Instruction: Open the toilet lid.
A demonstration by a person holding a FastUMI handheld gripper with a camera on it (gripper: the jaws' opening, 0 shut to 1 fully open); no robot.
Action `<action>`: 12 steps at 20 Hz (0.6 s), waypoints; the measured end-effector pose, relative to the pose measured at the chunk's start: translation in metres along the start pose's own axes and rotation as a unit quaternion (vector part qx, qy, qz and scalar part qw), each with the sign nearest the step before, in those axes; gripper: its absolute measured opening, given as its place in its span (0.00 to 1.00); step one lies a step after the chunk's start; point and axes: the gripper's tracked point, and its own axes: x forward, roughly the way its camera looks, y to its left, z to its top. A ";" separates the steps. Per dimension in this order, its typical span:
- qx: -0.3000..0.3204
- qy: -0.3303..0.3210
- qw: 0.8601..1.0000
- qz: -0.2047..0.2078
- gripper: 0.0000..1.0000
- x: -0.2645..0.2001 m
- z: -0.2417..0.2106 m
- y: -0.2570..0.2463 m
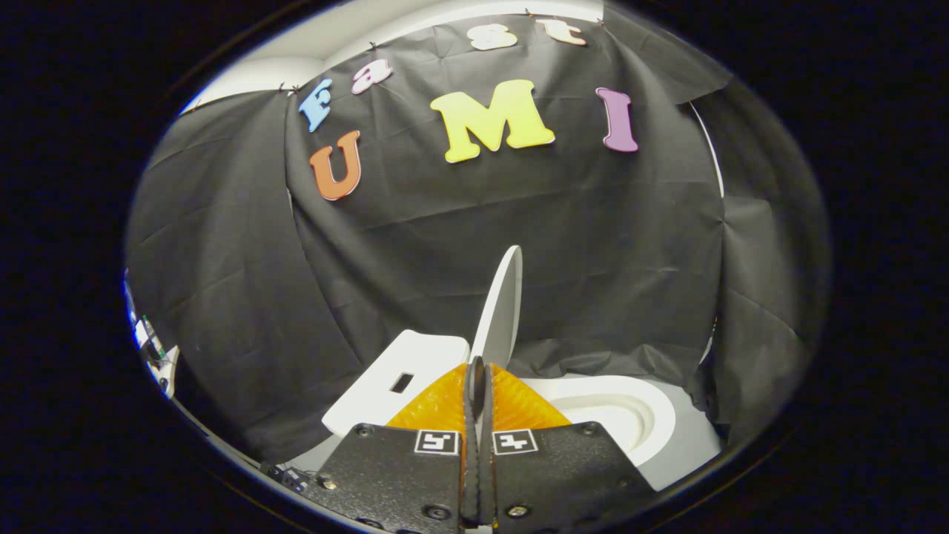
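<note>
Lid point(501, 304) stands raised, edge-on above the toilet bowl point(630, 415) — claw point(478, 371) pinching its lower rim.

No legible text is found; two square coded markers point(475, 442) sit on the claw point(478, 371), lower centre, carrying no readable characters.
</note>
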 end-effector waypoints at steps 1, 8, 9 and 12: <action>-0.003 -0.001 1.000 0.001 0.04 0.001 0.000 0.005; -0.018 0.004 1.000 0.006 0.04 0.012 -0.002 0.040; -0.021 0.005 1.000 0.005 0.04 0.013 -0.002 0.045; -0.027 0.007 1.000 0.008 0.04 0.020 -0.004 0.060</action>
